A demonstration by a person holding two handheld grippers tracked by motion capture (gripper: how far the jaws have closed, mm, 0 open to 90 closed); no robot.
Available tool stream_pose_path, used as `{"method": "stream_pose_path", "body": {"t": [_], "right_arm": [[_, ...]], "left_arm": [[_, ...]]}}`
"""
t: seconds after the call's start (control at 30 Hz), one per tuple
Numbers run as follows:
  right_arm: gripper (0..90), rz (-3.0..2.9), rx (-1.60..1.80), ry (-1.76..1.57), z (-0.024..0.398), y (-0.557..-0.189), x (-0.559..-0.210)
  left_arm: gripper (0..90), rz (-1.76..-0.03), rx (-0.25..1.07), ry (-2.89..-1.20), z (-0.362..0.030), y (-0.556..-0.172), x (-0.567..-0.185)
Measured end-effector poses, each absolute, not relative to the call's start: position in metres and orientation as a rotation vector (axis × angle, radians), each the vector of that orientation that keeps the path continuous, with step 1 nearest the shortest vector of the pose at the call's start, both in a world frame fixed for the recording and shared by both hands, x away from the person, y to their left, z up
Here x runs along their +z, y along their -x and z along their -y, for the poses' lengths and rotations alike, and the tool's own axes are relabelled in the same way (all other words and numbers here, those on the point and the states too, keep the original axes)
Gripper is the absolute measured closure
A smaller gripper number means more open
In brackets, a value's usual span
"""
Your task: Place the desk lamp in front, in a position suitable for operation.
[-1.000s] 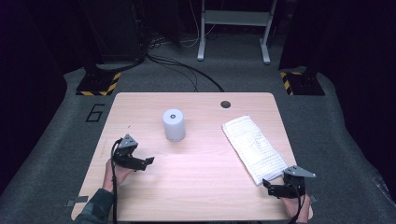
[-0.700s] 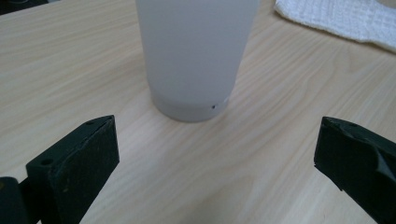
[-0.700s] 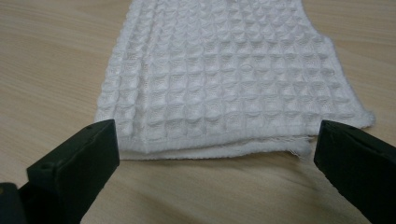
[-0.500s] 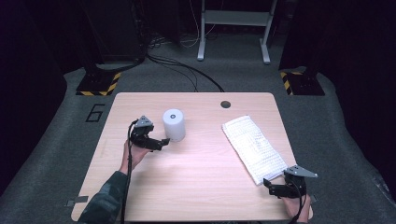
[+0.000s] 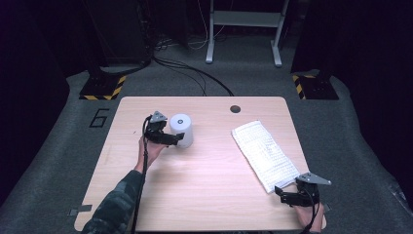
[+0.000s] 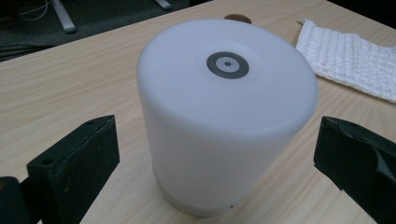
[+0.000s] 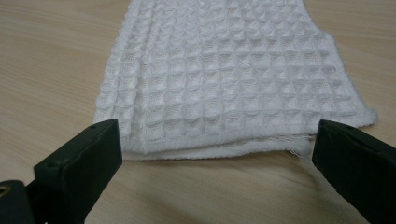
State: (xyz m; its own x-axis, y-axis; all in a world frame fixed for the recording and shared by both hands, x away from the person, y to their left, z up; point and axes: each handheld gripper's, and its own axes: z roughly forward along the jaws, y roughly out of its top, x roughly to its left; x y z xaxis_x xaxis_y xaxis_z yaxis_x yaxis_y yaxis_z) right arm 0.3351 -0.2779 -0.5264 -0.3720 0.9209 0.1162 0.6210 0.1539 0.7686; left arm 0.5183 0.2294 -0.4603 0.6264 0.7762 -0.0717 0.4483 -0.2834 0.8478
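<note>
Both tools agape, left outstretched

The white cylinder is looking like smooth matt plastic, the towel is showing rough waffle-weave cloth, and the counter is showing pale matt wood grain.

**White cylinder and folded cloth on the wooden table**

The white, smooth plastic cylinder stands upright a little left of the middle of the high view. Its flat top bears a small grey ring with a dark dot at the centre, and a slightly narrower band runs round its foot. In the left gripper view the cylinder takes up the centre of the frame.

The white waffle-weave cloth lies flat and folded in a long strip, right of centre in the high view, slanting toward the lower right. In the right gripper view the cloth shows its hemmed near edge, layers stacked.
</note>
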Motion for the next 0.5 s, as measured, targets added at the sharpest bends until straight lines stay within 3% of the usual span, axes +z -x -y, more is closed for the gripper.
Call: {"method": "stream_pose_path", "body": {"t": [0.5], "right_arm": [[1.3,-2.046,1.078,-1.482,0.278,-0.335,-0.527]], "left_arm": [[2.4,-0.971,0.526,-1.904,-0.209,-0.531,-0.472]]}}
